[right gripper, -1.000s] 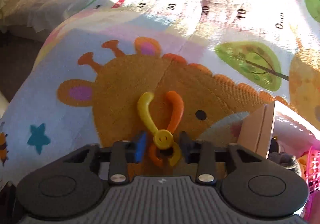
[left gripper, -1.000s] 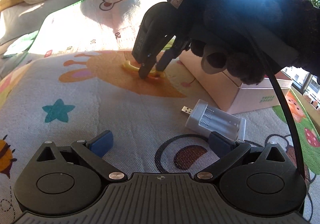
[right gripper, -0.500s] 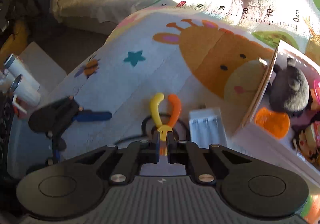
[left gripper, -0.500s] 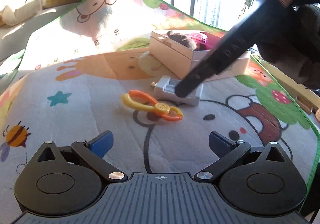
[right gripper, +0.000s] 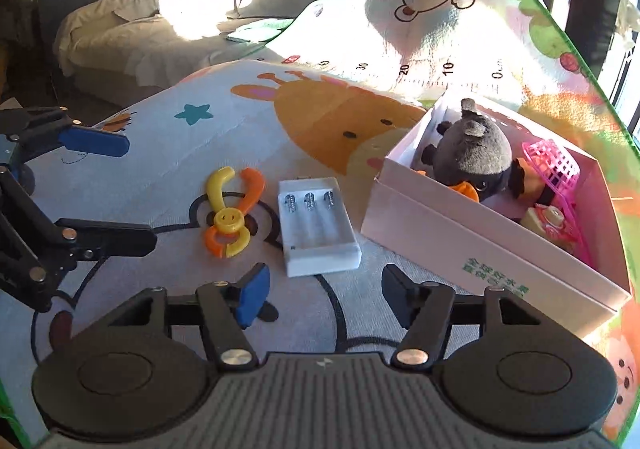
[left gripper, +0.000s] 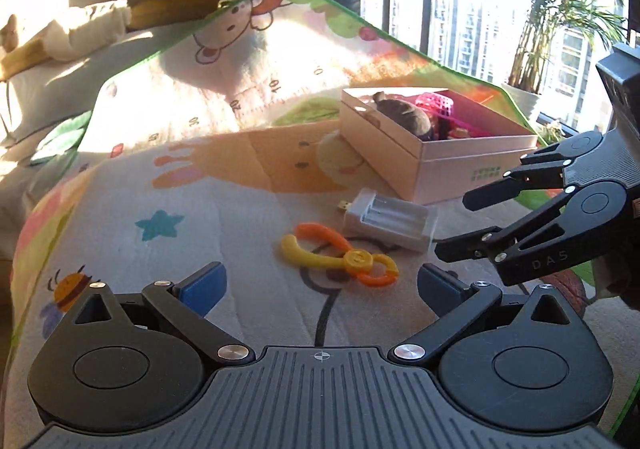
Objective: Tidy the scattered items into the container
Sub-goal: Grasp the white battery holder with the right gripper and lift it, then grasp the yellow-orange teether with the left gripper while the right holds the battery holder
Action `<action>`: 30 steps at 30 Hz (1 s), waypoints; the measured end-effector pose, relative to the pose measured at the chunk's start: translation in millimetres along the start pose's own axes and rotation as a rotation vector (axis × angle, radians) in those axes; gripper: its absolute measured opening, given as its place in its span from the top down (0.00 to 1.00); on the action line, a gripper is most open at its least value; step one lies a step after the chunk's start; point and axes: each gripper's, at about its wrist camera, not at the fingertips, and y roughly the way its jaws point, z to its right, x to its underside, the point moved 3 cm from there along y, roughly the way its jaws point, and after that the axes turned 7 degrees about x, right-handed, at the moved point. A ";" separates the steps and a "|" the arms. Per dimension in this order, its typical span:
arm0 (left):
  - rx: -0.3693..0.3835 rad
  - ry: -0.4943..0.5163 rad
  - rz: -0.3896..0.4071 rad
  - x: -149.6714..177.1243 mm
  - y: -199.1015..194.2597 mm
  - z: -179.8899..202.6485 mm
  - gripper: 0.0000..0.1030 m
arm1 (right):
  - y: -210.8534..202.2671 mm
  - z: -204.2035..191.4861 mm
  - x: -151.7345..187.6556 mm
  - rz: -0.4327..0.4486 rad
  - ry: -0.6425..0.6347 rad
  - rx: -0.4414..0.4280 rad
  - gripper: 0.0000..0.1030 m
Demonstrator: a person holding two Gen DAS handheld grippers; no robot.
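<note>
A yellow-and-orange toy scissors (left gripper: 340, 259) (right gripper: 230, 217) lies flat on the play mat (left gripper: 240, 217), free of both grippers. Just to its right rests a white battery charger (left gripper: 390, 219) (right gripper: 316, 225). The pink box (left gripper: 472, 165) (right gripper: 480, 237) stands beyond, holding a grey plush (right gripper: 472, 157) and a pink basket (right gripper: 552, 161). My left gripper (left gripper: 320, 285) (right gripper: 140, 193) is open and empty, just short of the scissors. My right gripper (right gripper: 324, 297) (left gripper: 452, 228) hovers close before the charger; its jaws are opening with nothing between them.
The mat (right gripper: 240, 121) covers a raised surface that drops off at the left and far sides. A sofa with cushions (right gripper: 200, 9) stands behind. Windows and a potted plant (left gripper: 560, 29) lie past the box.
My right gripper carried the toy scissors from the giraffe print to beside the charger, let go, drew back and opened. My left gripper shifted a little, still open.
</note>
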 end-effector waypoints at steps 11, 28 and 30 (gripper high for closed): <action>0.059 0.032 -0.086 3.1 29.9 -11.1 0.00 | -26.2 2.6 32.8 -0.042 -0.029 -0.094 0.54; 0.103 0.054 -0.116 -6.0 56.0 2.0 0.00 | -73.7 87.7 71.9 0.063 0.380 0.113 0.18; 0.105 0.024 -0.128 -5.8 60.4 -2.8 0.00 | -73.7 85.5 75.2 0.095 0.444 0.092 0.17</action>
